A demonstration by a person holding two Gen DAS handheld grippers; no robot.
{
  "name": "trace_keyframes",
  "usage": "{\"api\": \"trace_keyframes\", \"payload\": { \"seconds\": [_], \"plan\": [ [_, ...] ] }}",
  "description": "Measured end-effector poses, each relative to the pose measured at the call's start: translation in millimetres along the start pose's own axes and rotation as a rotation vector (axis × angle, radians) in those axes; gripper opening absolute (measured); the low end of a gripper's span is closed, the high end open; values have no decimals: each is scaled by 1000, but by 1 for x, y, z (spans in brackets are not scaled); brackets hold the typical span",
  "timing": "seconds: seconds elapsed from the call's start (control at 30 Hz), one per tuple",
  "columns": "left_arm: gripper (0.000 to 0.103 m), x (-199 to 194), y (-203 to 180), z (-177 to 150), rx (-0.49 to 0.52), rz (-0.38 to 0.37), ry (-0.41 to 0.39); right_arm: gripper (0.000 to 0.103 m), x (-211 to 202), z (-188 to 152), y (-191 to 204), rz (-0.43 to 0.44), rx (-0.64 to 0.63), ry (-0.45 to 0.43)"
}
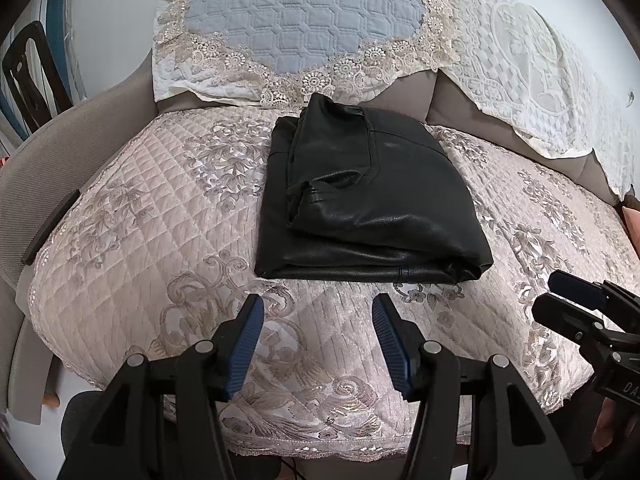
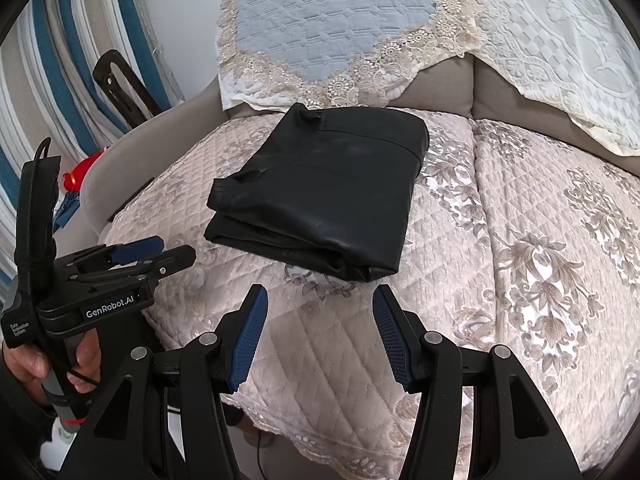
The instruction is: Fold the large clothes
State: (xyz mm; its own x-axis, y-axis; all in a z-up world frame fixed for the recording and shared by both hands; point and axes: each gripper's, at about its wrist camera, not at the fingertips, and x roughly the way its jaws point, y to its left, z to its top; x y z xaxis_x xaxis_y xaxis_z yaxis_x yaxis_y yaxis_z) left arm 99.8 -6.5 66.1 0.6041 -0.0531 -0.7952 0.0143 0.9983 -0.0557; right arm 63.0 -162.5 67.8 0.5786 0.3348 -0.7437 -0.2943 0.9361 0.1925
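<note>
A black leather-like garment lies folded into a compact stack on the pink quilted sofa seat; the right wrist view has the same garment in its middle. My left gripper hovers open just short of the garment's near edge, nothing between its blue pads. My right gripper also stands open and empty in front of the stack's near corner. Each gripper shows in the other's view: the right gripper at the far right, the left gripper at the left, held by a hand.
The sofa back carries a blue quilted cover with lace trim and a white lace cover. A grey armrest borders the seat on the left. Striped fabric and a red object sit beyond the armrest.
</note>
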Motion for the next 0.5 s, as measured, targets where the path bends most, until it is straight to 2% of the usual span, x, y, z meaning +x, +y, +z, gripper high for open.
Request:
{"api": "trace_keyframes", "payload": {
  "seconds": [0.5],
  "plan": [
    [58,0,-6,0,3,-1,0,56,-3,-1,-2,1,4,-11]
  ]
}}
